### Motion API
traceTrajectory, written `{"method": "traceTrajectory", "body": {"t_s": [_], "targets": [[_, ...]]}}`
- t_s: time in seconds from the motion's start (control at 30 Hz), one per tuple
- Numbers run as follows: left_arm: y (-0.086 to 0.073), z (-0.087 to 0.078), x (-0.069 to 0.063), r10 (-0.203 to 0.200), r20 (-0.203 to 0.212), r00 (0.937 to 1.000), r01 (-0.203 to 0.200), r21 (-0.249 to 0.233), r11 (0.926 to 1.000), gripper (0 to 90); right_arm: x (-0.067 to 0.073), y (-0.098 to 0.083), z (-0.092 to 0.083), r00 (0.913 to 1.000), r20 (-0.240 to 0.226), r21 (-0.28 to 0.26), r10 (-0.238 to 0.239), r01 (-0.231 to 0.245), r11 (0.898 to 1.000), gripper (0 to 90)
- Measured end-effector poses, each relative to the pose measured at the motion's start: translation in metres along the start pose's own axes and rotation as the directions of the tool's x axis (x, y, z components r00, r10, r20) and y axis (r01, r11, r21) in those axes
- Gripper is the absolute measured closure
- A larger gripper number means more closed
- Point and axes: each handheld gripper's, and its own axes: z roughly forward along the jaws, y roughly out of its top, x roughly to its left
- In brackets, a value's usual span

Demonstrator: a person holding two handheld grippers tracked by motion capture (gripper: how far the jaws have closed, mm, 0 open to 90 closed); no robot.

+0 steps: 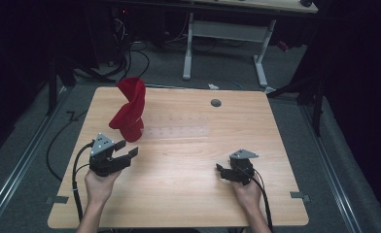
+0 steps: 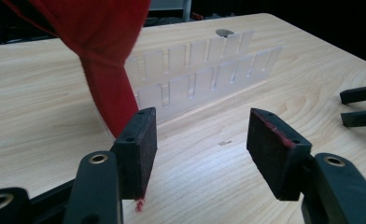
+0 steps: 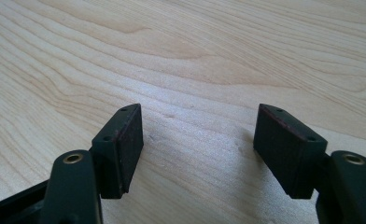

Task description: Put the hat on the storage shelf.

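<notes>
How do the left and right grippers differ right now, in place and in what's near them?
The left gripper sits close to the red cloth draped on the clear slotted rack; the right gripper has just bare table ahead. The left gripper's jaws reach toward the cloth, while the right gripper's point left across the table. Both stand open with nothing between the jaws.

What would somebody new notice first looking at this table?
The red cloth, standing up in a twisted peak at the table's left rear, draped over the end of a clear slotted rack. Next, the two black grippers near the front edge: the left gripper just short of the cloth, the right gripper over bare wood, both with jaws open.
</notes>
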Motion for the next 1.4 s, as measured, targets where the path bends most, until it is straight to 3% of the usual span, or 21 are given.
{"method": "traceTrajectory", "body": {"t_s": [1.0, 1.23, 1.4], "targets": [[-0.034, 0.006, -0.017, -0.006, 0.056, 0.9984, 0.002, 0.073, 0.9974, 42.3, 0.0, 0.0, 0.0, 1.0, 0.0, 0.001, 0.0, 0.0, 1.0, 33.3], [-0.043, 0.01, -0.017, -0.042, 0.048, 0.9979, 0.038, 0.093, 0.9949, 43.6, 0.0, 0.0, 0.0, 1.0, 0.001, 0.0, 0.0, 0.0, 1.0, 33.2], [-0.051, 0.012, -0.018, -0.016, 0.046, 0.9988, 0.011, 0.111, 0.9938, 43.9, 0.0, 0.0, 0.0, 1.0, 0.0, 0.001, 0.0, 0.0, 1.0, 33.2]]}}
